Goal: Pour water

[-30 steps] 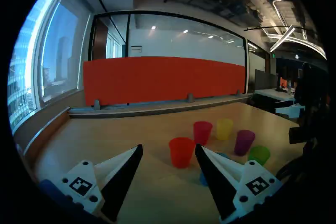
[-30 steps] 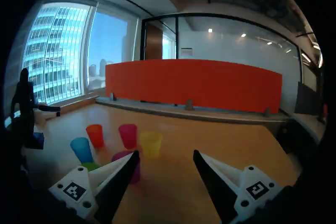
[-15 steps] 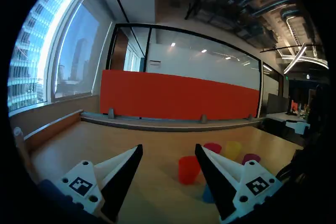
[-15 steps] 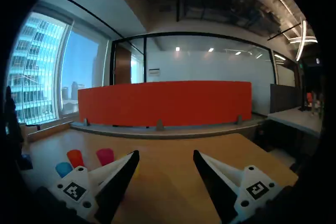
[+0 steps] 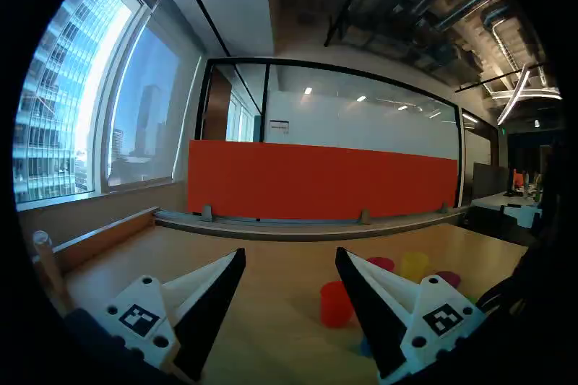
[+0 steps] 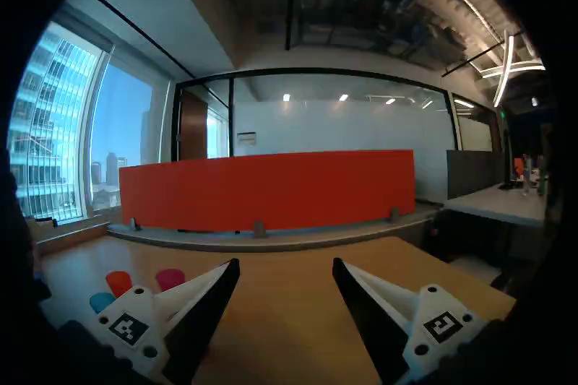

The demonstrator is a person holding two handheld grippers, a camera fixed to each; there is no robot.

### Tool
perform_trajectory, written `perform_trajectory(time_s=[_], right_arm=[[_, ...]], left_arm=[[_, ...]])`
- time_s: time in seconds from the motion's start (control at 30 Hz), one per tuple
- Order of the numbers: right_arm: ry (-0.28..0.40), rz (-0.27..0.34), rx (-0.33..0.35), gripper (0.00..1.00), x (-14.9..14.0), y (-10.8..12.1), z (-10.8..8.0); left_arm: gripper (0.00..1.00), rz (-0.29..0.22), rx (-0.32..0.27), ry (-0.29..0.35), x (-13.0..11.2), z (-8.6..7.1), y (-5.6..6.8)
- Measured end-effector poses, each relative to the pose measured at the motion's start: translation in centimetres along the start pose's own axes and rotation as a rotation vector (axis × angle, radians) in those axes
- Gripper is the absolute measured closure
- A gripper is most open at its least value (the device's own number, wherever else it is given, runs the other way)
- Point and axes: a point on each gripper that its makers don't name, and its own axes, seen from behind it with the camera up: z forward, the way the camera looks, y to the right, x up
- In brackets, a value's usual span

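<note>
Both grippers have tipped upward. The left gripper (image 5: 289, 255) and right gripper (image 6: 285, 264) gape wide, empty. The cups (image 5: 337, 303) have sunk to the lower right in the left gripper view, and to the lower left in the right gripper view.

Smooth wooden table (image 5: 282, 280), plastic cups (image 5: 337, 304)

Cups (image 5: 337, 303) stand clustered on the table (image 5: 274, 269) — partition (image 5: 318, 179) behind them, windows (image 5: 72, 118) to the left.
</note>
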Motion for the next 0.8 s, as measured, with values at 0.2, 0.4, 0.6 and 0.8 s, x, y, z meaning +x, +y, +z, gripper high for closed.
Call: perform_trajectory(time_s=[0.2, 0.4, 0.6, 0.8], right_arm=[[-0.01, -0.009, -0.012, 0.0, -0.5, 0.1, 0.0], [-0.023, -0.022, -0.021, 0.01, -0.9, 0.1, -0.2], [-0.017, -0.043, -0.033, 0.0, -0.7, -0.2, -0.8], [-0.02, -0.031, -0.035, 0.0, -0.7, -0.3, -1.3]], left_arm=[[0.08, 0.011, 0.013, 0.006, -0.2, 0.0, -0.2], [0.08, 0.022, 0.02, 0.023, -0.2, 0.1, 0.0], [0.08, 0.034, 0.044, 0.038, -0.5, 0.1, -0.5], [0.08, 0.052, 0.067, 0.035, -1.7, 0.0, -1.1]])
